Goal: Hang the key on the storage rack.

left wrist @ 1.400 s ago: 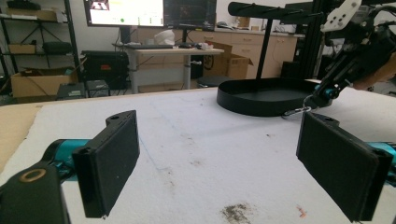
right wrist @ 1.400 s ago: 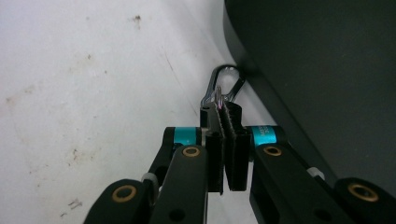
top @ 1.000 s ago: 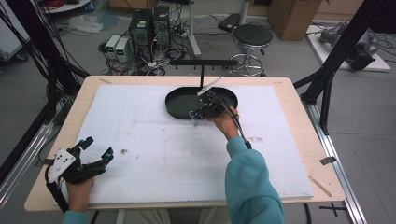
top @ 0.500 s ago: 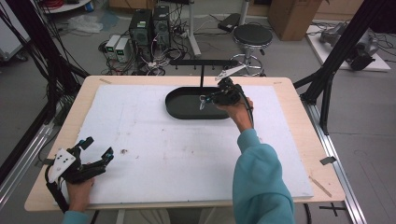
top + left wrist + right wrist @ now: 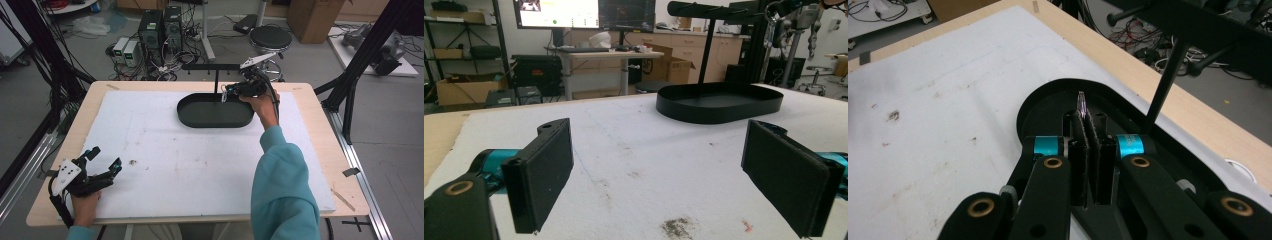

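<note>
A black oval tray (image 5: 190,118) sits at the back of the white mat, with a black T-bar stand (image 5: 216,66) rising from its far rim. My right gripper (image 5: 226,93) hovers above the tray's far right end, close to the bar. It is shut on a thin, small pale piece (image 5: 1081,103) that pokes out past the fingertips; what it is I cannot tell. The right gripper view shows the shut gripper (image 5: 1091,120) over the tray (image 5: 1033,106) and the stand's post (image 5: 1164,80). My left gripper (image 5: 106,156) rests open at the mat's near left corner, nothing between its jaws (image 5: 666,170).
The white mat (image 5: 200,165) covers most of the wooden table, with a small dark smudge (image 5: 133,161) near the left gripper. The left gripper view shows the tray (image 5: 719,107) ahead. A stool (image 5: 270,36), computers and cables stand on the floor beyond the far edge.
My right hand has risen and moved toward the back right, from over the tray's middle to beside the stand's bar, still shut on the thin piece. The left gripper has stayed put.
</note>
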`<state>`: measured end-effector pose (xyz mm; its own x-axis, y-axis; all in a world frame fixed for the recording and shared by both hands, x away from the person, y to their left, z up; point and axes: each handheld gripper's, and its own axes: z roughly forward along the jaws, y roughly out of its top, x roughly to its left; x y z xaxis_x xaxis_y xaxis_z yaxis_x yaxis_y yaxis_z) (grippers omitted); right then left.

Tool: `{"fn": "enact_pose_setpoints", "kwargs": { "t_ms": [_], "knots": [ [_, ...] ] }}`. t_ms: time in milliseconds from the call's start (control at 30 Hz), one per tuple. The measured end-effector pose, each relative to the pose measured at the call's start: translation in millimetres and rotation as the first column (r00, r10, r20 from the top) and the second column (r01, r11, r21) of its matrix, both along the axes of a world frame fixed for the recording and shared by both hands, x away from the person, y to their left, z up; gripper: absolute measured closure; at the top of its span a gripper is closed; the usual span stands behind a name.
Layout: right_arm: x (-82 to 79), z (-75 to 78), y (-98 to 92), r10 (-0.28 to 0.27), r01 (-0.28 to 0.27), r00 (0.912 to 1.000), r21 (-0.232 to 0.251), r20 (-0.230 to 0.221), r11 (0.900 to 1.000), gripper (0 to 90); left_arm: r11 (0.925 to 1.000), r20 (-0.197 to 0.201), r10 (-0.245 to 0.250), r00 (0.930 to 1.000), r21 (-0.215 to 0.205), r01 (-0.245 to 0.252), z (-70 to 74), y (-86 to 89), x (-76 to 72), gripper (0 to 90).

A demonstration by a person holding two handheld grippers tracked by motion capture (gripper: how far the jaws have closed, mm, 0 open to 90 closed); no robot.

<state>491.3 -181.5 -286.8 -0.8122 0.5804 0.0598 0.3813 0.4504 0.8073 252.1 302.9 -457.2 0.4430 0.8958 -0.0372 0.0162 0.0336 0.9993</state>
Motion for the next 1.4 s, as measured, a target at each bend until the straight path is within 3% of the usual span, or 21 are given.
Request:
{"fn": "enact_pose_setpoints", "kwargs": {
  "t_ms": [67,600,1033,1400],
  "knots": [
    [2.5,3.7,0.1,-0.002,0.002,1.0000,0.019,0.008,1.000,89.2,1.0000,0.001,0.001,1.0000,-0.001,-0.001,0.0,-0.5,0.0,13.7],
    [18.9,29.8,7.2,-0.042,0.042,0.9989,-0.015,0.022,0.999,89.2,1.0000,-0.002,0.001,1.0000,0.001,-0.001,0.1,-0.4,0.1,13.7],
    [29.6,25.1,10.3,-0.085,0.085,0.9963,-0.071,0.011,0.994,89.1,1.0000,-0.007,0.003,1.0000,-0.001,-0.003,0.1,-0.1,0.2,13.6],
    [33.6,20.8,10.0,-0.104,0.105,0.9945,-0.089,0.014,0.990,89.2,1.0000,-0.004,0.001,1.0000,0.001,-0.001,0.1,-0.2,0.1,13.7]
  ]
}}
